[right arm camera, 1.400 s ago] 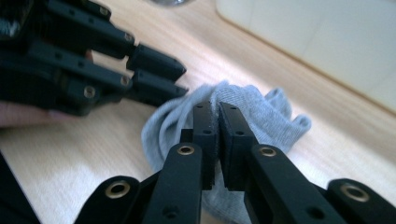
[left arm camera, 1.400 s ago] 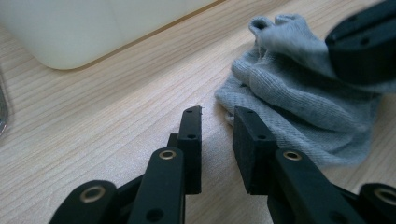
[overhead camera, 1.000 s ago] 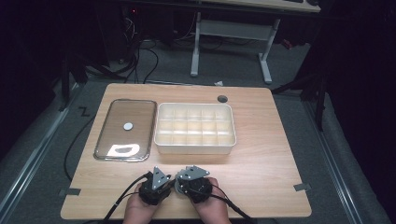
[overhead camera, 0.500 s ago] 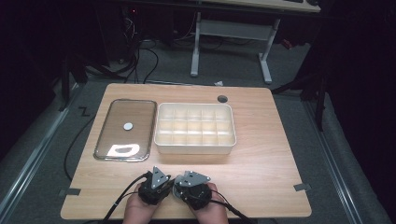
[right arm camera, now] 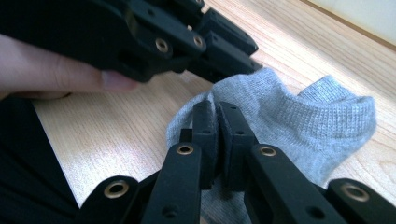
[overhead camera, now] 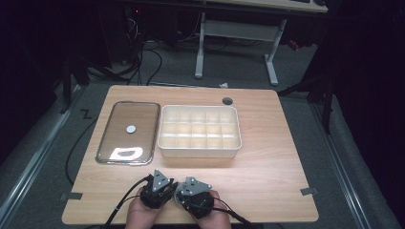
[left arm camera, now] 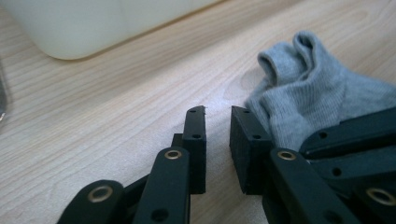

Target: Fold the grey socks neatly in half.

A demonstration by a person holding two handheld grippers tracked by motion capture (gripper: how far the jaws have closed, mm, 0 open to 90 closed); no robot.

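The left tool [left arm camera: 217, 116] has just been closing a bit beside the grey sock [left arm camera: 308, 107] with nothing in its gap, while the right tool [right arm camera: 217, 114] pinches that sock on the desk [overhead camera: 267, 167] near the white tray [overhead camera: 199, 150]; no writing shows anywhere.

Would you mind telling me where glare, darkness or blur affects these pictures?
High view: the room around the table is dark, and glare whitens a patch of the tray. Left gripper view: the box is soft. Right gripper view: the sock is sharp, the nearest links blurred.
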